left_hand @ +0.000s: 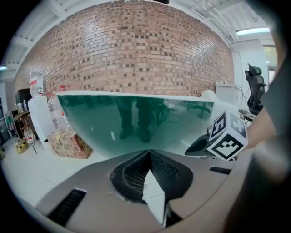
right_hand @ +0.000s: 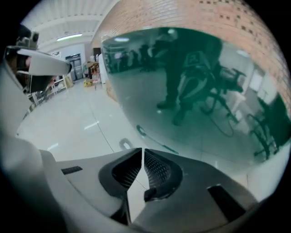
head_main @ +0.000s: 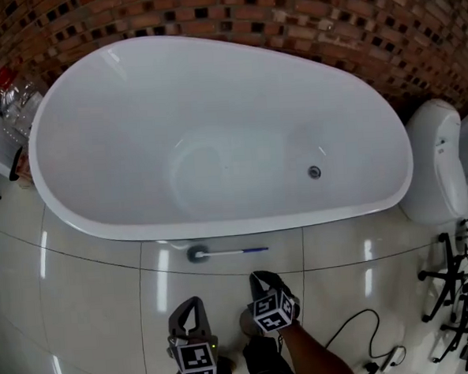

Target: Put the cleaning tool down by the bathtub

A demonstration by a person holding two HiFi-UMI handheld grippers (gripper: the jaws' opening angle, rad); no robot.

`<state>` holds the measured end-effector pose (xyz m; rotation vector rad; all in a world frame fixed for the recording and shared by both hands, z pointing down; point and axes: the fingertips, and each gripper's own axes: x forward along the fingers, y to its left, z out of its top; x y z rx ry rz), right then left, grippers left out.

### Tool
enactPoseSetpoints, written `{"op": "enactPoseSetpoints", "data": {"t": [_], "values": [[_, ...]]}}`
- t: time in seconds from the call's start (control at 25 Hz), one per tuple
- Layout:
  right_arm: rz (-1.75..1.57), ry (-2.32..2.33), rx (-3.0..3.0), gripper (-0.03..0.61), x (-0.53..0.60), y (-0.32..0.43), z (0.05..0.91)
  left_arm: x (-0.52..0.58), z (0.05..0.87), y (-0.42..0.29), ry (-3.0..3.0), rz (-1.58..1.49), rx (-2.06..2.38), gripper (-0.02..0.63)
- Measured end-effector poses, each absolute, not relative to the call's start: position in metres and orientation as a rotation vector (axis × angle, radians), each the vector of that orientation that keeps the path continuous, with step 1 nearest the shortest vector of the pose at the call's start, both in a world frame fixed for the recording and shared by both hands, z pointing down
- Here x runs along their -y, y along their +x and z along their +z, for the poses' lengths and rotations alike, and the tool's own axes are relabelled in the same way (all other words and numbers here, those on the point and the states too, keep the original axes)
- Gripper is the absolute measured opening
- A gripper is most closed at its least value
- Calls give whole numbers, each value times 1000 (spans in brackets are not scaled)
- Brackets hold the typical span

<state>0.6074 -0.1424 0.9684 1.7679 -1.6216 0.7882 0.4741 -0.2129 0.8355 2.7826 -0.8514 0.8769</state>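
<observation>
Step in hand: set-down looks done; by my read this is the release-and-clear stage, not a carry.
Cleaning tool [head_main: 226, 253]: lies flat on the tiled floor [head_main: 91, 309], just beside the bathtub [head_main: 221, 226] rim, grey head to the left, blue handle running right. Neither gripper touches it.
Right gripper [head_main: 259, 275]: jaws drawn together to 1 thin slit, nothing between them; it sits near the tool, on the person's side of it. Its own view [right_hand: 142, 150] shows the tool's head [right_hand: 125, 144] on the floor just beyond the tips.
Left gripper [head_main: 191, 302]: jaws closed tip to tip, empty [left_hand: 148, 152]; beside the right one, further from the tool.
Tub: empty, drain at the right; tool is outside it.
Next move, judged: little remains. Draw both grippers away without nudging the handle, which could roll or slide on the glossy tile.
Watch: black cable [head_main: 361, 325] on the floor at right, apart from the tool.
</observation>
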Motion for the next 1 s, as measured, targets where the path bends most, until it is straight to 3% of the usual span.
{"op": "enactPoseSetpoints", "data": {"t": [0.04, 0.4, 1.0], "values": [[804, 1823, 1610, 14, 134, 611, 941, 212, 815, 478, 2782, 859, 840, 5], [800, 2172, 1558, 14, 63, 617, 700, 197, 630, 472, 2833, 757, 790, 5], [455, 2538, 1531, 12, -4, 559, 401, 129, 394, 423, 3004, 525, 598, 5]]}}
